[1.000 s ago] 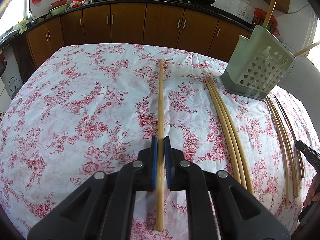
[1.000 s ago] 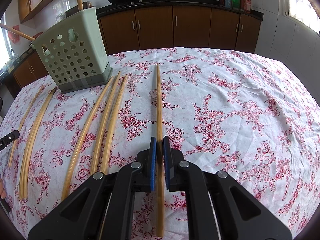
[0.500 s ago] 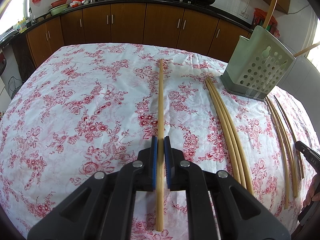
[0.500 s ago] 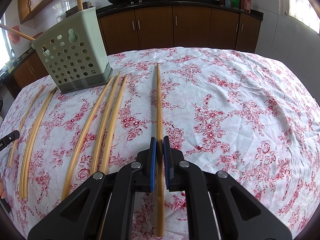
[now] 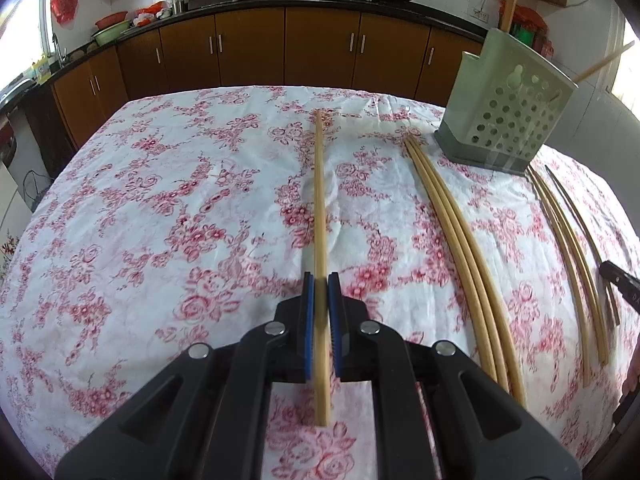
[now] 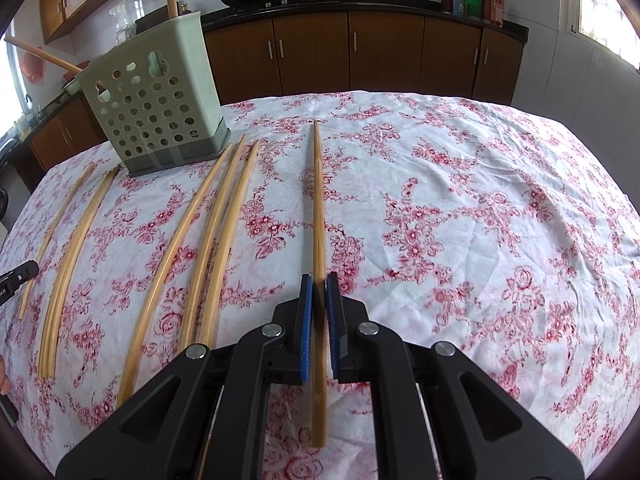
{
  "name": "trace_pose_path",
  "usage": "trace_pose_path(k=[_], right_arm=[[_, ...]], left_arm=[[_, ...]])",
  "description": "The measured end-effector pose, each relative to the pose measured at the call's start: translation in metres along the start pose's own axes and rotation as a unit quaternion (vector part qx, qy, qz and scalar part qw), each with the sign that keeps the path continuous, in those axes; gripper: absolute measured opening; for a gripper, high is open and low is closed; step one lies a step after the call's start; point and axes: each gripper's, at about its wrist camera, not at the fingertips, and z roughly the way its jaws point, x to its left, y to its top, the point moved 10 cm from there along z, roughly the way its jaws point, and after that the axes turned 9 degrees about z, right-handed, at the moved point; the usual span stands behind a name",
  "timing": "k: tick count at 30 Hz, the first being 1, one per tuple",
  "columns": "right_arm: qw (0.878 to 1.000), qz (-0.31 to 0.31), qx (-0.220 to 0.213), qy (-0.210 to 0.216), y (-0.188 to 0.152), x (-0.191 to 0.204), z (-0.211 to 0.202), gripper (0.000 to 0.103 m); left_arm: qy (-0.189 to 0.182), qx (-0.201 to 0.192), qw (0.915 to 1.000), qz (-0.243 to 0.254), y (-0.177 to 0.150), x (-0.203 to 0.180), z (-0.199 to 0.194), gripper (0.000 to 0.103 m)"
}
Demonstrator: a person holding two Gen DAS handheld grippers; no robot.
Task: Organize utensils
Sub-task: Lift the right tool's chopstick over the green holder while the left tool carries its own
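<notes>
A kitchen with brown cabinets (image 5: 248,46) and two woks on the counter lies behind a table spread with a red-flowered cloth (image 5: 168,208).

In the left wrist view, the left gripper (image 5: 321,286) stands narrow, its blue pads closed on a chopstick (image 5: 319,200) that runs straight toward 12 o'clock. At about 1 o'clock stands a pale green holder (image 5: 506,120) with round holes in its wall; two sticks rise out of its top, one nearly upright, one leaning to the right. Between the held chopstick and the holder lies a bundle of three chopsticks (image 5: 456,240) side by side on the cloth, and more lie at 3 o'clock.

In the right wrist view, the right gripper (image 6: 319,286) is likewise narrow, clamped on its own chopstick (image 6: 318,208) pointing toward 12 o'clock. The holder (image 6: 156,108) sits at 11 o'clock with the same two sticks in it. Three loose chopsticks (image 6: 218,224) lie just left of the held one, and others lie at 9 o'clock (image 6: 72,240).
</notes>
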Motion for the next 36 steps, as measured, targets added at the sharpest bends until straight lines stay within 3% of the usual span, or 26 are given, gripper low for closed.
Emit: trace_pose_path(k=[8,20,29,36], right_arm=[[1.000,0.003,-0.003,-0.002,0.006,-0.002,-0.004,0.008],[0.990,0.013,-0.134,0.035,0.079,0.011,-0.087,0.008],[0.984,0.011,-0.172,0.054,0.106,0.022,-0.109,0.008],[0.972,0.003,-0.209,0.107,0.135,0.053,-0.150,0.008]], left_arm=[[0.016,0.003,0.9995,0.028,0.000,-0.012,-0.008,0.008],[0.002,-0.154,0.9880,0.000,0.095,0.007,-0.117,0.008],[-0.011,-0.189,0.9818,0.010,0.125,0.009,-0.152,0.008],[-0.047,-0.225,0.9728,0.031,0.143,-0.018,-0.191,0.008]])
